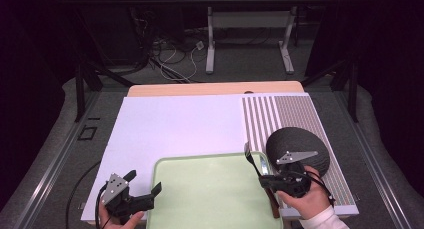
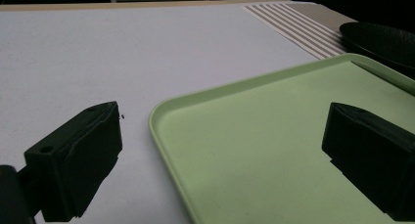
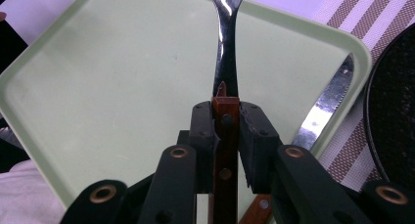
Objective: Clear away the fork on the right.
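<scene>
The right hand-held gripper (image 3: 226, 121) is clamped on the wooden handle of a fork (image 3: 224, 62), holding it above the right part of the green tray (image 1: 200, 199), whose floor is bare. A knife (image 3: 325, 109) lies across the tray's right rim, beside a black plate (image 1: 300, 144). The left hand-held gripper (image 2: 220, 150) stands with jaws wide apart, holding nothing, straddling the tray's near-left corner on the desk (image 1: 170, 124).
</scene>
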Tool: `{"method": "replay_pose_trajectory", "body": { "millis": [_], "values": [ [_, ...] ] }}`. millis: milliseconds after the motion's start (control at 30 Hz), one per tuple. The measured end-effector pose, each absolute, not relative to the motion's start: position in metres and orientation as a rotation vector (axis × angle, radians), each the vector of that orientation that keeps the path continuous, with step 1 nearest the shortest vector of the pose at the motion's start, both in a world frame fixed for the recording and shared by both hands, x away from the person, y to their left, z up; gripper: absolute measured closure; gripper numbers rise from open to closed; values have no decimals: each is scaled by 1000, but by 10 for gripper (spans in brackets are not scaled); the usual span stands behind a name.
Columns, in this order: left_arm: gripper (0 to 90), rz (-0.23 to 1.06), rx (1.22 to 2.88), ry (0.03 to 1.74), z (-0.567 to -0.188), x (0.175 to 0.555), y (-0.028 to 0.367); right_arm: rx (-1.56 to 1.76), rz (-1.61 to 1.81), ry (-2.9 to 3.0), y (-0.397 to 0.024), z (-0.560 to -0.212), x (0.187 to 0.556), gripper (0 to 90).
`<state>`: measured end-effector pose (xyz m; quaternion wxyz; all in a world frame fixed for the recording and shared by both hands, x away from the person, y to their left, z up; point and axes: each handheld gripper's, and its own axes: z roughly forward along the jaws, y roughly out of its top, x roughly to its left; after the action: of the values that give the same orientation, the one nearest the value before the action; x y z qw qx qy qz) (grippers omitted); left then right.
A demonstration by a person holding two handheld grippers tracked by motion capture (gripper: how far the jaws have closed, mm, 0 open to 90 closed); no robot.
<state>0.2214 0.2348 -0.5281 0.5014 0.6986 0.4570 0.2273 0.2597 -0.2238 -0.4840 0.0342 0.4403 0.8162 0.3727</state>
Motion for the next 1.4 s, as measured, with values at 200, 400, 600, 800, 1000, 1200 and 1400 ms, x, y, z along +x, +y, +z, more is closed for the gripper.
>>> {"method": "replay_pose_trajectory", "body": {
  "millis": [200, 400, 600, 800, 1000, 1200, 1400],
  "values": [
    [16, 556, 1677, 1109, -528, 221, 235, 1355, 1159, 2499, -225, -483, 260, 769],
    [16, 569, 1685, 1116, -527, 222, 232, 1378, 1180, 2504, -226, -483, 263, 769],
    [16, 578, 1688, 1108, -525, 220, 231, 1388, 1174, 2507, -221, -486, 264, 769],
    [16, 576, 1680, 1117, -525, 222, 233, 1419, 1158, 2519, -218, -490, 265, 769],
    [16, 573, 1681, 1112, -526, 223, 231, 1480, 1141, 2544, -216, -500, 267, 770],
    [16, 569, 1695, 1104, -526, 224, 232, 1531, 1133, 2554, -214, -506, 271, 769],
    [16, 562, 1685, 1103, -527, 222, 233, 1549, 1096, 2579, -209, -514, 275, 770]
  ]
}}
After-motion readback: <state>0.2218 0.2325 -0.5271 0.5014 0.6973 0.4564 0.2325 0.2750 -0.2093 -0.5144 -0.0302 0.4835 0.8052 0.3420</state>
